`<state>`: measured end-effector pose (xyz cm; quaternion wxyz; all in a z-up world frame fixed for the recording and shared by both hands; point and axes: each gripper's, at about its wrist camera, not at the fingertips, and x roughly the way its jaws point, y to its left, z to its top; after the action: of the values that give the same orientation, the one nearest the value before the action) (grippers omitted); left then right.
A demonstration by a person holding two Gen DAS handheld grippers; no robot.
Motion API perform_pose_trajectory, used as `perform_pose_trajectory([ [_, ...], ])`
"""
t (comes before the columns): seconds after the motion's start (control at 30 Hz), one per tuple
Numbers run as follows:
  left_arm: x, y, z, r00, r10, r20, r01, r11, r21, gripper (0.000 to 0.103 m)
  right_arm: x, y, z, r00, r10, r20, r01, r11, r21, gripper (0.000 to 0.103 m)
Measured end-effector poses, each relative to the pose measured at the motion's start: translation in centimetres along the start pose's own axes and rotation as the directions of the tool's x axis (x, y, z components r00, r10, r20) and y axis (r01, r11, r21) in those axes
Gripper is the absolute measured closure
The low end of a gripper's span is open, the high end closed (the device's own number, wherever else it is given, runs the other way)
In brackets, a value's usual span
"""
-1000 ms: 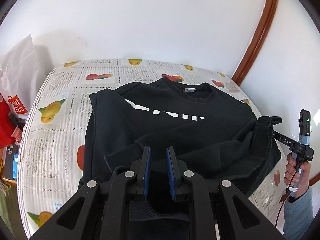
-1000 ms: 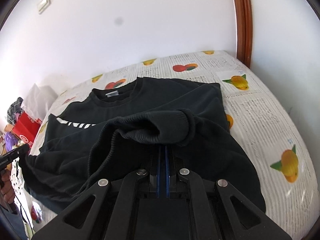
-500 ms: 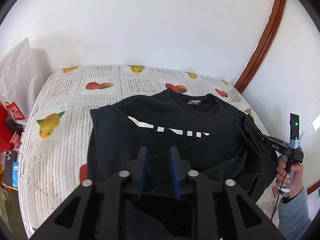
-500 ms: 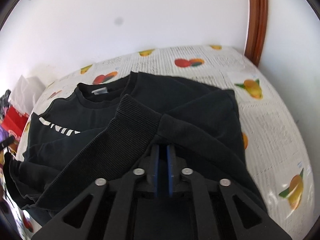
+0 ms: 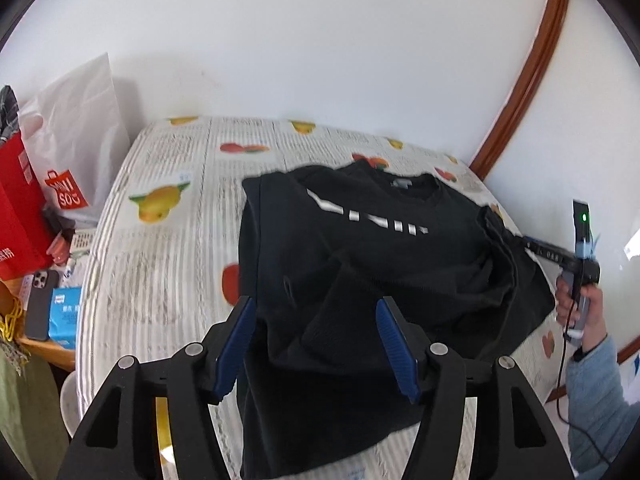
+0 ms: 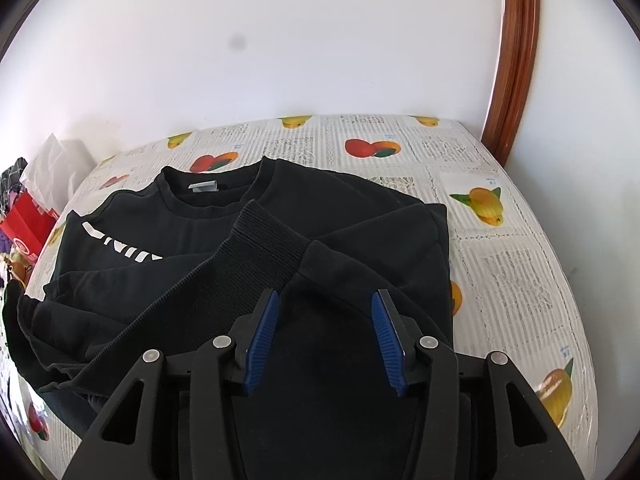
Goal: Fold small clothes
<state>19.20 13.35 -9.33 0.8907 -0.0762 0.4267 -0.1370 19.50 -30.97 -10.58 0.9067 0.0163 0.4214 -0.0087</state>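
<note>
The black sweatshirt (image 6: 248, 264) lies face up on the bed (image 6: 512, 248), collar at twelve o'clock, with both sleeves already drawn in across the chest. The ribbed cuff (image 6: 272, 240) sits just ahead of my right gripper (image 6: 324, 336), pointing toward eleven o'clock. That gripper's fingers (image 6: 262, 336) are spreading, cloth lying under the gap but not pinched. My left gripper (image 5: 316, 340) is doing the same: its fingers (image 5: 234, 344) are parting, and the other sleeve end lies slack between them, released.

I judge this the let-go after the sleeve fold. To do it well I should lift both grippers straight off so no pad drags the sleeves back out, then check that the sleeve at four o'clock in the left view, bunched near the bed's edge, lies flat. Next I would take the hem at six o'clock, one corner each, and carry it toward the collar.

Bags (image 5: 68, 168) and a phone (image 5: 40, 304) sit at nine o'clock, well apart.
</note>
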Motion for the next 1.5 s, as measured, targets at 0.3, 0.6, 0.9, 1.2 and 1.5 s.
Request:
perform_pose_trajectory([
  [0.3, 2.3, 0.1, -0.7, 0.998, -0.063, -0.015, 0.064, 0.995, 0.082, 0.043, -1.0, -1.0, -0.6, 1.0, 0.012, -0.013, -0.012, 1.0, -0.001, 0.051],
  [0.6, 5.4, -1.0, 0.5, 0.992, -0.104, -0.075, 0.115, 0.981, 0.154, 0.076, -0.6, -2.2, 0.5, 1.0, -0.011, -0.012, 0.011, 1.0, 0.012, 0.05],
  [0.9, 5.3, 0.5, 1.2, 0.996, -0.091, -0.019, 0.092, 0.991, 0.092, 0.091, 3.4, -1.7, 2.3, 0.995, 0.094, -0.04, -0.094, 0.996, -0.004, 0.048],
  [1.2, 5.4, 1.2, 1.8, 0.997, -0.072, -0.018, 0.073, 0.997, 0.036, 0.092, 6.6, -1.8, 3.2, 0.965, 0.246, -0.092, -0.248, 0.969, -0.007, 0.085],
  [1.5, 4.3, 1.3, 3.7, 0.998, -0.035, 0.045, 0.038, 0.998, -0.056, 0.092, 0.1, -3.5, 3.6, 0.971, 0.189, 0.147, -0.185, 0.982, -0.039, 0.092],
])
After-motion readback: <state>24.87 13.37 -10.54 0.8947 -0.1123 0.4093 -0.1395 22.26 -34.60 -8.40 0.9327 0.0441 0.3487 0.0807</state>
